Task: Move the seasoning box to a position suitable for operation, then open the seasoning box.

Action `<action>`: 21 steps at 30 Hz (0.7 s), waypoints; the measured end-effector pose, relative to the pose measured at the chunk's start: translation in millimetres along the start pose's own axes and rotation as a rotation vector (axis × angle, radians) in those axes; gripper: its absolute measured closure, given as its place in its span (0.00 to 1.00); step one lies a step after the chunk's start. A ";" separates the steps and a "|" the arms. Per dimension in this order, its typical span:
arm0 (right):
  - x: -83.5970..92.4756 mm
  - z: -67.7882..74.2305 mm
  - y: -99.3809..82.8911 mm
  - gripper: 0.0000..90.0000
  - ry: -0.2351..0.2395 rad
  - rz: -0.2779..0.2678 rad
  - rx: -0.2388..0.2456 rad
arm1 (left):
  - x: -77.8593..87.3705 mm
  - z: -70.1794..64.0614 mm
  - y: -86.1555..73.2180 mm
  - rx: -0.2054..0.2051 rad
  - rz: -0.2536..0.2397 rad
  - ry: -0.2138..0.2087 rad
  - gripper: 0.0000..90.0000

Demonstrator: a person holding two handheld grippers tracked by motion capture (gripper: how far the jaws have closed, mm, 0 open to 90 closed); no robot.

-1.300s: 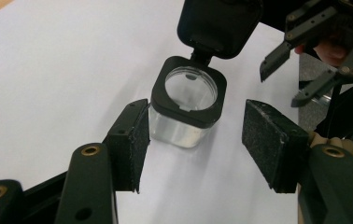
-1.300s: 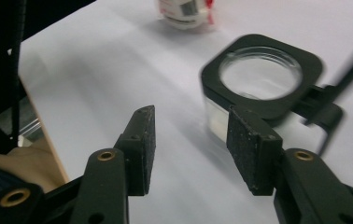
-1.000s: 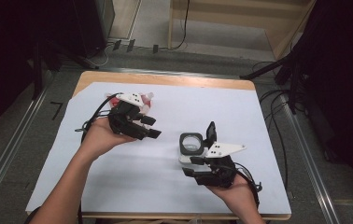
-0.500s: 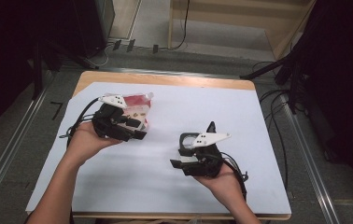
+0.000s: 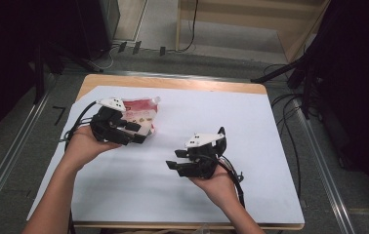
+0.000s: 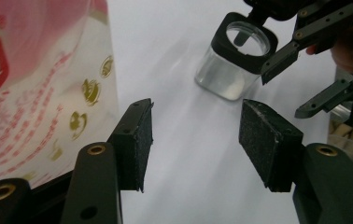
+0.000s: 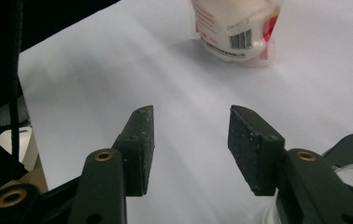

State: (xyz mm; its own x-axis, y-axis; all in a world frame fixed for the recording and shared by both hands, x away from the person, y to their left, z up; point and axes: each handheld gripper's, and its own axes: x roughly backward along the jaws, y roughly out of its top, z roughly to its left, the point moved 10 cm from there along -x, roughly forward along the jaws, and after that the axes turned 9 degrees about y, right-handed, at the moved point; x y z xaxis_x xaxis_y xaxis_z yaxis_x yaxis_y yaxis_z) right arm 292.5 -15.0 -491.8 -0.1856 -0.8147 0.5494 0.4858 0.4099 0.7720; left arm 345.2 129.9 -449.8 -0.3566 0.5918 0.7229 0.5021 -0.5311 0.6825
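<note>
A red and white printed pouch (image 5: 142,111) lies at the back left of the white sheet (image 5: 251,126). My left gripper (image 5: 136,132) is just in front of it, open with nothing between the pads. In the left gripper view the pouch (image 6: 34,93) runs along the left of the open left gripper (image 6: 193,130). Beyond it stands a clear square jar (image 6: 235,63) with a black rim, beside the other gripper's jaws. My right gripper (image 5: 175,162) is near the middle of the sheet, pointing left. The right gripper (image 7: 188,140) is open and empty, and the pouch (image 7: 235,28) stands far ahead of it.
The white sheet covers a wooden table (image 5: 173,83) whose edge shows at the back. Black cables (image 5: 231,170) trail from both grippers. Metal rails (image 5: 11,151) and dark equipment flank the table. Bare sheet lies at the right and the front.
Both hands have moved left. The right gripper now covers the jar in the high view. The left gripper has drawn back a little, so more of the pouch shows.
</note>
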 end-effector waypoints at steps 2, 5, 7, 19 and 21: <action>-0.8 -0.7 -0.5 0.56 -0.003 0.001 0.000 | 1.7 2.5 -0.9 0.004 -0.006 0.003 0.50; -3.7 0.5 -2.1 0.55 -0.004 -0.004 -0.006 | 7.9 6.2 -2.7 0.014 -0.017 0.006 0.50; -6.1 1.8 -4.4 0.55 -0.001 -0.004 -0.009 | 11.1 8.4 -4.2 0.019 -0.015 0.016 0.50; -12.1 0.8 -11.7 0.55 0.008 0.007 -0.019 | 24.9 25.1 -14.6 0.053 -0.002 0.048 0.50; -12.2 1.2 -11.6 0.55 0.010 0.007 -0.021 | 27.0 28.0 -16.1 0.053 0.001 0.052 0.50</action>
State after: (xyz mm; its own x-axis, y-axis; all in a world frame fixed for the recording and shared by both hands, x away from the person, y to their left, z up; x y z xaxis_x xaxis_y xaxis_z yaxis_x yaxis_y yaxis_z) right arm 288.1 -9.3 -507.1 -0.1735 -0.8162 0.5511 0.5046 0.4068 0.7615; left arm 349.5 171.4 -444.2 -0.3960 0.5580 0.7292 0.5433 -0.4978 0.6760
